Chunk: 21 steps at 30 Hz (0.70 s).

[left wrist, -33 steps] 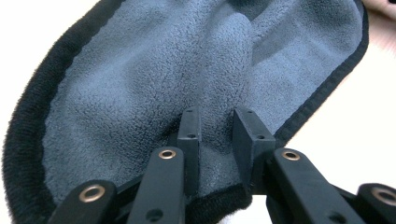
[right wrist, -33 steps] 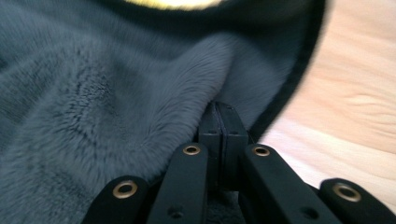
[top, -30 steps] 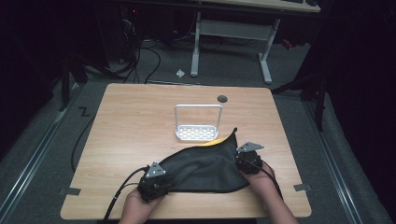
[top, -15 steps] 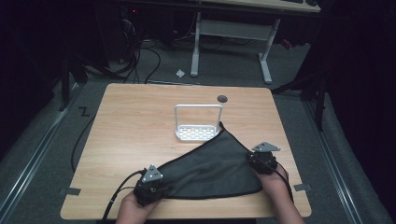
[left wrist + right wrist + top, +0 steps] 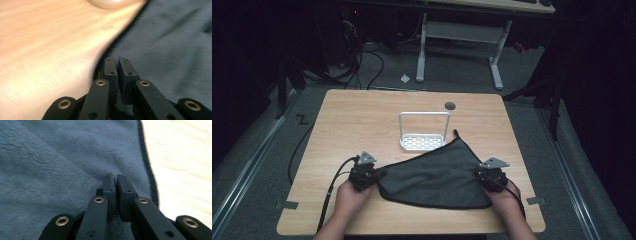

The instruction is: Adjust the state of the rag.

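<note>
- Your left tool [image 5: 371, 175] has just been closing and now pinches the left corner of the dark grey towel [image 5: 437, 175].
- Your right tool [image 5: 486, 177] is clamped on its right corner.
- The towel lies spread on the wooden tabletop [image 5: 357, 120], its far tip beside a white wire rack [image 5: 424, 131].
- A cable grommet [image 5: 450, 106] sits behind.

Table [image 5: 45, 50] grain is smeared with blur in the left gripper view — the pale rack [image 5: 112, 3] is cut off at the top edge, and the cloth [image 5: 170, 42] runs off right.
</note>
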Available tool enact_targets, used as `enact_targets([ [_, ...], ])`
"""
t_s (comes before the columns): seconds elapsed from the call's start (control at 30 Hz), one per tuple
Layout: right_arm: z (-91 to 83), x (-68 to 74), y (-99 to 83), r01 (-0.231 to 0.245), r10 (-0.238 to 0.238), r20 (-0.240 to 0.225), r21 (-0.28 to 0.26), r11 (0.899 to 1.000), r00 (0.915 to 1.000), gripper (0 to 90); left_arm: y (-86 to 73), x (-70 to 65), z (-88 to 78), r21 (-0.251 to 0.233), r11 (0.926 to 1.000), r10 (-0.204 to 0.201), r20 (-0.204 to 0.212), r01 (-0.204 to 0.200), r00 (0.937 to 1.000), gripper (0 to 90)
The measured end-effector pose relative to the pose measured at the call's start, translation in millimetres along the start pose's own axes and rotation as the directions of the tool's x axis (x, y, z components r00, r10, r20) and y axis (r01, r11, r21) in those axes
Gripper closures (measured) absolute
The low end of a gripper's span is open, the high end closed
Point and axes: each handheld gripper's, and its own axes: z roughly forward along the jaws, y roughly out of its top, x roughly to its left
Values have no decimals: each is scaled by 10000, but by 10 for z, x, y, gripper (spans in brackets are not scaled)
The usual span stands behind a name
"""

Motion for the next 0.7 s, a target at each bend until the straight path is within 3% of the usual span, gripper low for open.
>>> enact_targets([
  [0.03, 5, -46, -9, -143, 143, 73, -28, 9999, 9999, 863, 24, 37, 18, -7, 10000, -90, -186, 90, 9998, 852],
  [0.1, 8, -99, -19, -443, 443, 72, -52, 9990, 9990, 863, 41, 50, -22, -329, 9985, -449, -62, 446, 9990, 830],
  [0.2, -4, -79, -20, -405, 406, 158, -82, 9991, 9991, 860, -28, -120, -153, -700, 9973, -219, 217, 234, 9995, 812],
  [0.23, -26, -57, -10, -347, 350, 155, -191, 9992, 9993, 860, -81, -187, -210, -774, 9970, -66, 233, 84, 9997, 809],
  [0.33, -139, 56, 67, -209, 188, -268, -812, 9965, 9995, 862, -263, -334, -387, -999, 9947, -182, 597, 241, 9981, 809],
  [0.4, -226, 276, 147, 181, -299, -884, -1312, 9912, 9956, 877, -298, -391, -442, -1026, 9943, -205, 753, 282, 9970, 810],
  [0.43, -226, 276, 147, 181, -299, -884, -1312, 9912, 9956, 877, -291, -418, -458, -1015, 9947, -117, 748, 193, 9971, 810],
  [0.47, -250, 390, 179, 315, -502, -1246, -1473, 9886, 9909, 883, -270, -431, -448, -1061, 9943, 19, 607, 46, 9982, 810],
  [0.5, -258, 644, 239, 600, -929, -1973, -1668, 9842, 9759, 892, -236, -416, -416, -1021, 9947, 138, 424, -94, 9990, 810],
  [0.53, -239, 773, 266, 743, -1141, -2410, -1681, 9830, 9638, 894, -172, -314, -311, -966, 9950, -199, 413, 239, 9989, 810],
  [0.6, -167, 1036, 319, 1239, -1654, -2930, -1552, 9801, 9417, 899, -144, -277, -252, -848, 9957, -320, 497, 361, 9983, 821],
  [0.63, -167, 1036, 319, 1239, -1654, -2930, -1552, 9801, 9417, 899, -119, -262, -190, -691, 9973, -207, 430, 236, 9989, 821],
  [0.7, -67, 1256, 378, 1641, -2049, -3445, -1441, 9759, 9161, 900, -87, -231, -77, -402, 9991, -122, 309, 134, 9994, 825],
])
